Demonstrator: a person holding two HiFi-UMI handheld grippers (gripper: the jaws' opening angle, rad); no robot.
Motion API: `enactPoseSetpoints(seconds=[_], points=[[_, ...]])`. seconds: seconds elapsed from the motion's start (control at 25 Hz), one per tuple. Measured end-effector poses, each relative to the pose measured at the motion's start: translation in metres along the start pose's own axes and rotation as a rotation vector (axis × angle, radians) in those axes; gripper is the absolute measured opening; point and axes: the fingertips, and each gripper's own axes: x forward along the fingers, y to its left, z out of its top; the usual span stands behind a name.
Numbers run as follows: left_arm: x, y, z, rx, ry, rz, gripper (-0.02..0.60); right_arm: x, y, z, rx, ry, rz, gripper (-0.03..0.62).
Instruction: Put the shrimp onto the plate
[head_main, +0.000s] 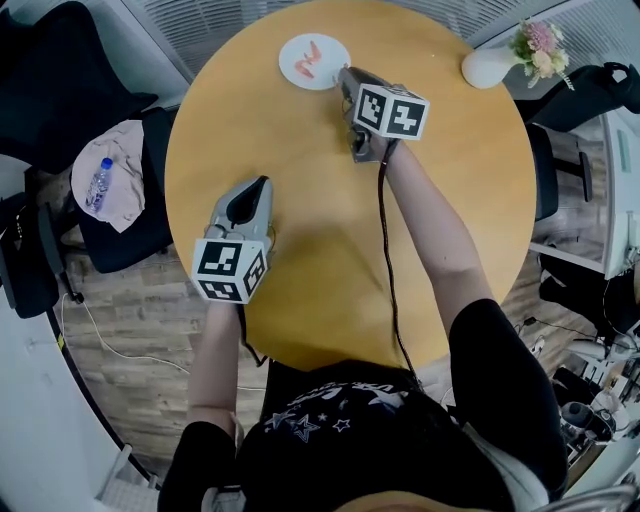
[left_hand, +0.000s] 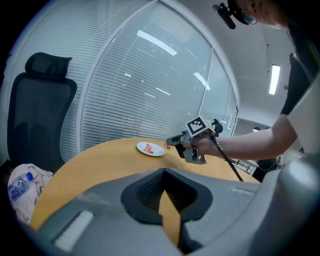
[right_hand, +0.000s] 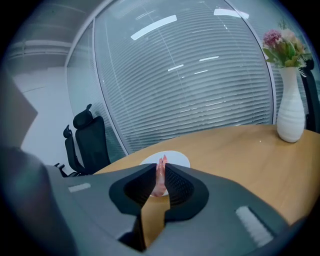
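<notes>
A white plate (head_main: 331, 48) lies at the far edge of the round wooden table (head_main: 300, 270), with pink shrimp (head_main: 308, 60) lying on it. My right gripper (head_main: 345, 76) sits just right of the plate's rim, shut on another pink shrimp (right_hand: 160, 175) that stands upright between its jaws; the plate (right_hand: 177, 159) lies right behind it. My left gripper (head_main: 262, 184) hovers over the table's near-left part, shut and holding nothing. From the left gripper view, the plate (left_hand: 157, 151) and the right gripper (left_hand: 170, 145) sit far ahead.
A white vase with flowers (head_main: 490, 66) stands at the table's far right edge. Black office chairs (head_main: 60, 80) ring the table; one at the left bears a cloth with a water bottle (head_main: 98, 186). A glass wall with blinds (right_hand: 190, 75) lies beyond.
</notes>
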Motion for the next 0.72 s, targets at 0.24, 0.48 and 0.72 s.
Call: enactPoseSetpoints(seconds=[0.24,0.48,0.72], points=[[0.006,0.013,-0.006,-0.016,-0.001,0.020,0.002,0.032,-0.008,-0.003,-0.041,0.030,-0.030,0.055],[0.009,0.025,-0.011,-0.029,0.001,0.036,0.002,0.054,-0.019,-0.010,-0.072,0.078,-0.078,0.057],[0.014,0.025,-0.017,-0.034,0.007,0.037,0.002,0.065,-0.023,-0.010,-0.070,0.103,-0.088,0.057]])
